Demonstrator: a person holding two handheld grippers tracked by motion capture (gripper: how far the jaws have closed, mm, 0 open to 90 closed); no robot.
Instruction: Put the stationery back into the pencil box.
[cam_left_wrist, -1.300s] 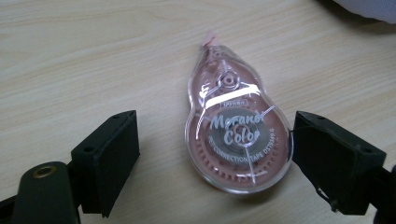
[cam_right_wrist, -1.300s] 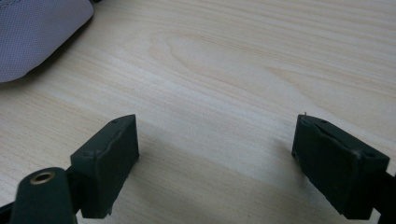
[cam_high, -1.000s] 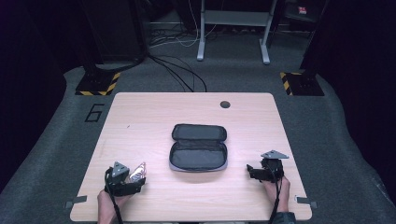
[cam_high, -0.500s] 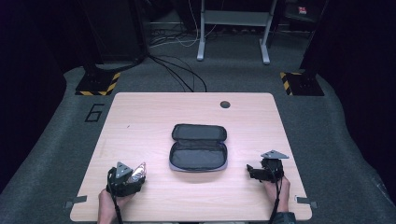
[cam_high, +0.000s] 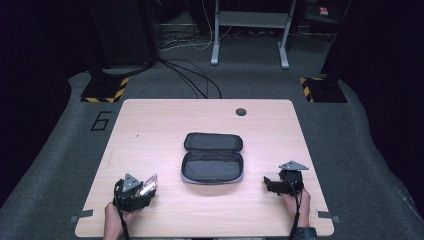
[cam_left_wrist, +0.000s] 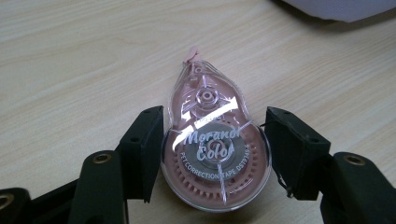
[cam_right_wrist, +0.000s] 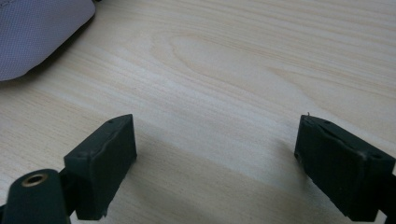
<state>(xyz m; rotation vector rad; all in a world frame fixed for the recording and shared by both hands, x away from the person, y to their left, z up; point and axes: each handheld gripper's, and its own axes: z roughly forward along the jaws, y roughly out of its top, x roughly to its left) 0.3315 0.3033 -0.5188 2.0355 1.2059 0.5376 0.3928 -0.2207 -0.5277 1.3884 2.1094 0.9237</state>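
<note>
The wooden table (cam_high: 150, 125) is standing on a grey floor, with its near edge at the person's side. A small dark round hole (cam_high: 241, 111) is sitting near the far edge, right of centre.

An open zip case (cam_high: 213, 157) is lying at the centre of the table, its lid half folded toward the far side and its grey-lined tray half facing up toward the near side. Both grippers are resting well apart from it, one at each near corner area.

The left gripper (cam_high: 146, 189) is sitting at the near left of the table, left of the case, with the person's left hand (cam_high: 116, 222) gripping it from the near edge. Its jaws are pinching a correction tape dispenser (cam_left_wrist: 215, 154): in the left gripper view, both black pads are pressing against the wide round end of the clear pink shell, one on each side. The jaws have just been closing onto it. The dispenser is lying flat on the tabletop between the jaws, printed face up, with its narrow tip pointing away from the gripper body.

The right gripper (cam_high: 270, 182) is sitting at the near right of the table, right of the case, with the right hand (cam_high: 296, 202) behind it. In the right gripper view its jaws are standing spread wide over bare wood, gripping nothing, with a corner of the grey case (cam_right_wrist: 37, 32) lying at the far left.
</note>
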